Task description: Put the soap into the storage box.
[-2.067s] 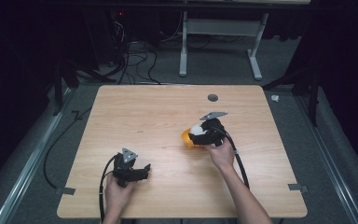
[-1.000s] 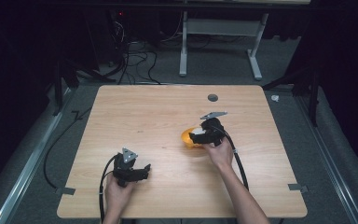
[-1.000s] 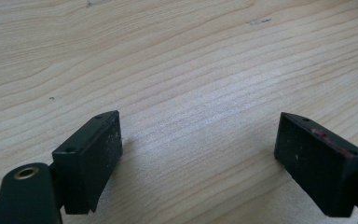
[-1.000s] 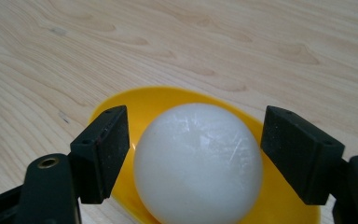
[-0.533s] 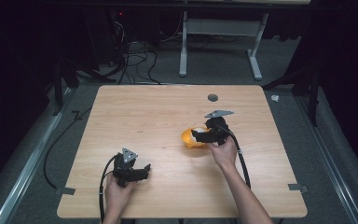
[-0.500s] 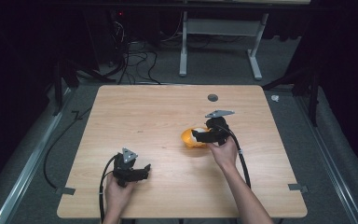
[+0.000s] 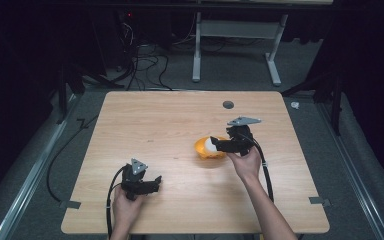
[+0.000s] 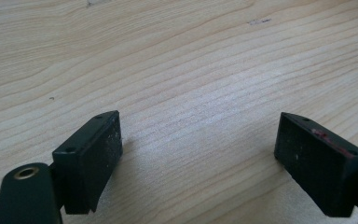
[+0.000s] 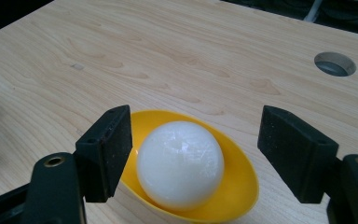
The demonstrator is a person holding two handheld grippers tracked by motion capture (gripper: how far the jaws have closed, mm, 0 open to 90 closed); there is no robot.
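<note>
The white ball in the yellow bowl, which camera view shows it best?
The right gripper view: the white ball sits close and sharp inside the yellow bowl, between the open tongs. The high view shows it as a small pale spot in the bowl. The left gripper view looks at bare table.

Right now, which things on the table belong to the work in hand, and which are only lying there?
Belong to the work:
- white ball, lying in the bowl
- yellow bowl
- right gripper, jaws on either side of the ball and not touching it; they have just been closing

Only there:
- left gripper, open over bare table
- round hole in the tabletop
</note>
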